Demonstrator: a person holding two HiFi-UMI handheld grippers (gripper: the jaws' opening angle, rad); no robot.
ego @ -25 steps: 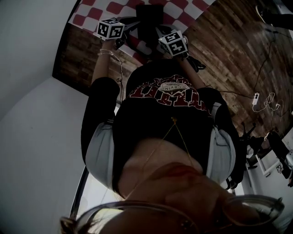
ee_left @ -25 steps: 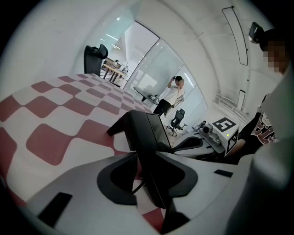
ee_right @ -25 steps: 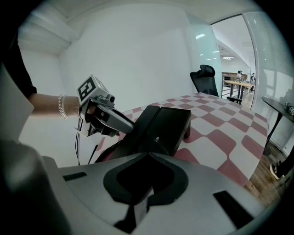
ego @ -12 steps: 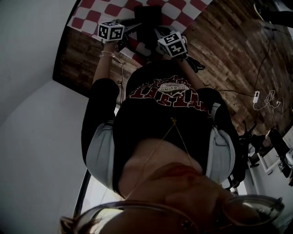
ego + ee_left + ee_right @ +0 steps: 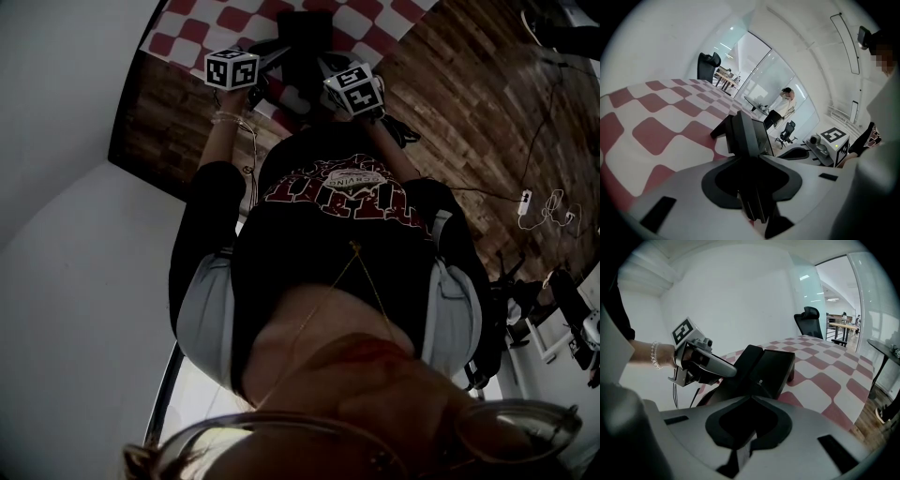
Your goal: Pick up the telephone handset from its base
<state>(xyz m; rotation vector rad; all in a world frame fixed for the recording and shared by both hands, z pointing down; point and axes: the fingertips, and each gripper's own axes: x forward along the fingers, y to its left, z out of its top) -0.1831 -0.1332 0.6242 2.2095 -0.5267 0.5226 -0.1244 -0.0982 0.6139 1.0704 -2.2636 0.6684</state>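
so with the left gripper (image 5: 751, 192) and right gripper (image 5: 743, 437) both pressed together and empty, i'd spread the left one, then close squarely across the handset (image 5: 746, 363) before lifting.

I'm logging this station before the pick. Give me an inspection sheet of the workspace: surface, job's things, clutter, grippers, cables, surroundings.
Surface: table under a red-and-white checked cloth.
Job's things: black telephone stands on the cloth; its handset seems to lie on the base.
Clutter: nothing seen.
Grippers: left gripper and right gripper both point at the telephone, jaws together, nothing between them.
Cables: thin cable hangs below the left gripper; loose cables lie on the floor.
Surroundings: wooden floor, white wall, office chair, a person far off.
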